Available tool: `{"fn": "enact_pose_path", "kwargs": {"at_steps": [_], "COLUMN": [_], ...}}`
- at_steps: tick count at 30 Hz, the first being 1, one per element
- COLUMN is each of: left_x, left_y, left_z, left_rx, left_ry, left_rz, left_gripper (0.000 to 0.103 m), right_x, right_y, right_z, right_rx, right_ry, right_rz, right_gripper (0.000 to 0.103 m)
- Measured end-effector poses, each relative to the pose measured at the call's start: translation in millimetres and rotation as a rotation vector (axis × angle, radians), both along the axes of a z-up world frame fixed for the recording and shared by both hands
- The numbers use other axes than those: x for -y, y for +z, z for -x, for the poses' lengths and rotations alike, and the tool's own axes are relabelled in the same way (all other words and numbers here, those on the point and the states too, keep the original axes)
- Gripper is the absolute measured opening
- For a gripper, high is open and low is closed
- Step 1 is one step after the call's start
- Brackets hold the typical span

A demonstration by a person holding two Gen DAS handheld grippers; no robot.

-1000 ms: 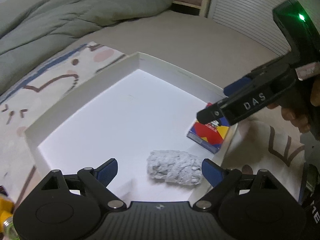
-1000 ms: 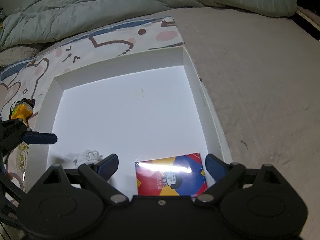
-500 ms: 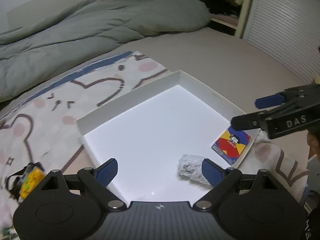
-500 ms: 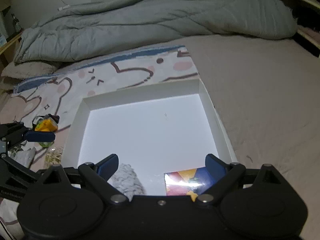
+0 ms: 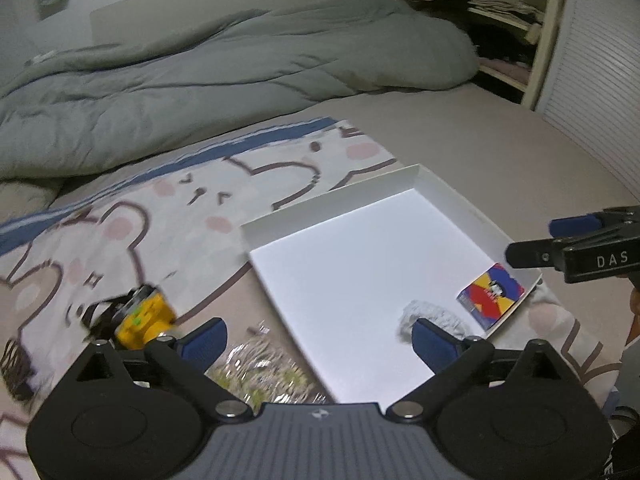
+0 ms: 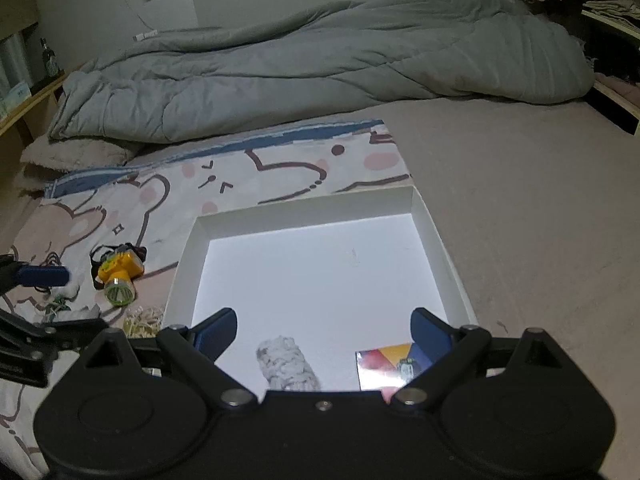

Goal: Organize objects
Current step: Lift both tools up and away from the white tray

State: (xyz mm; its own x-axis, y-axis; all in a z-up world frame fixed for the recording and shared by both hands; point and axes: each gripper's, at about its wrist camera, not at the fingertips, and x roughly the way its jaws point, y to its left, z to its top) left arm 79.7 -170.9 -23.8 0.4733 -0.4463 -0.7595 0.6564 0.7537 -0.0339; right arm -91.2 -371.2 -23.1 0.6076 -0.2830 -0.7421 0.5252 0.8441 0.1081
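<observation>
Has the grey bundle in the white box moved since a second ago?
No. The grey bundle still lies beside the colourful packet near the white box's corner; only the cameras pulled back.

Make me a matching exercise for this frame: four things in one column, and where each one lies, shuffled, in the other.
Things:
1. card box
2. grey rag
3. yellow headlamp
4. grey quilt

Places:
A. on the bear-print blanket, outside the tray
B. in the white tray's near right corner
C. bunched at the far end of the bed
D. in the tray, left of the card box

Pairs: 1-B, 2-D, 3-A, 4-C
</observation>
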Motion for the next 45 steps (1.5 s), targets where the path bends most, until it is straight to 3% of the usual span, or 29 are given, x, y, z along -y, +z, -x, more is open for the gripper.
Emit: {"fn": "enact_pose_path", "kwargs": {"at_steps": [17,26,45], "left_x": [-37,-42,-106], "left_y": [-21,-22,-13], "left_z": [0,1,-29], "left_rx": [-0.041,-0.051,-0.046], "left_ry": [0.129,0.154,0.285], "left_rz": [0.024,0.041,0.062], "left_gripper": [0.103,0.103,0.103], "right_x": [-24,-44,-73], "right_y": [-11,-6,-6], "right_z": [17,13,-54], "right_rx": [-0.071,-0.042,-0.024], "right_ry": [-0.029,0.0,0.107], "right_rz": [0.063,0.08,0.083], "right_gripper": [0.103,0.103,0.103]}}
